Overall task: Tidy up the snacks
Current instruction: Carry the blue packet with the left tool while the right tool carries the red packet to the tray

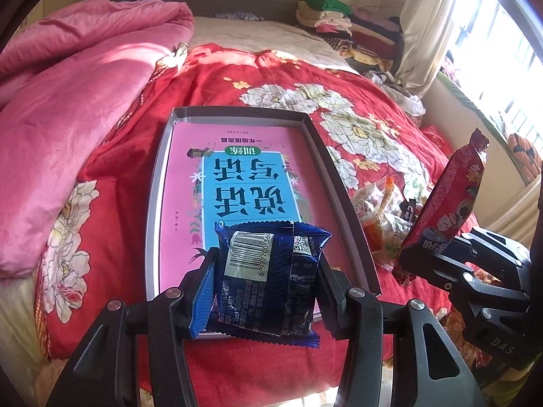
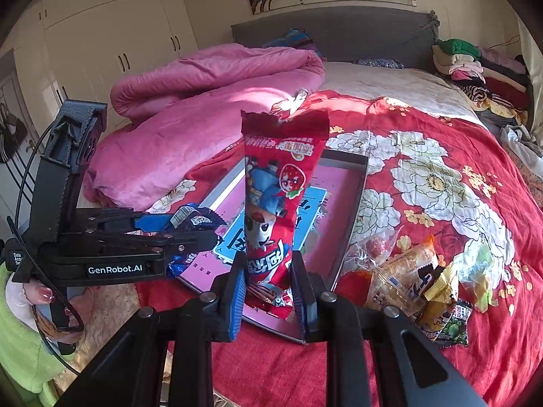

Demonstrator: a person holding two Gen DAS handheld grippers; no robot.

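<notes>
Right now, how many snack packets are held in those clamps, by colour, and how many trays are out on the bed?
Blue packet, held in the left gripper: 1
Red packet, held in the right gripper: 1
Tray: 1
Total: 3
The loose pile of snacks beside the tray is too jumbled to count.

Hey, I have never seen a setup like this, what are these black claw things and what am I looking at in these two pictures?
They are hand-held two-finger grippers, one in each of a person's hands, each carrying a camera that looks along its fingers. The left camera shows the left gripper shut on a dark blue foil snack packet. The right camera shows the right gripper shut on a tall red strawberry snack wrapper. Both hover over a shallow grey box with a pink book inside, lying on a red flowered bedspread. A pile of loose wrapped snacks lies beside the box.
</notes>
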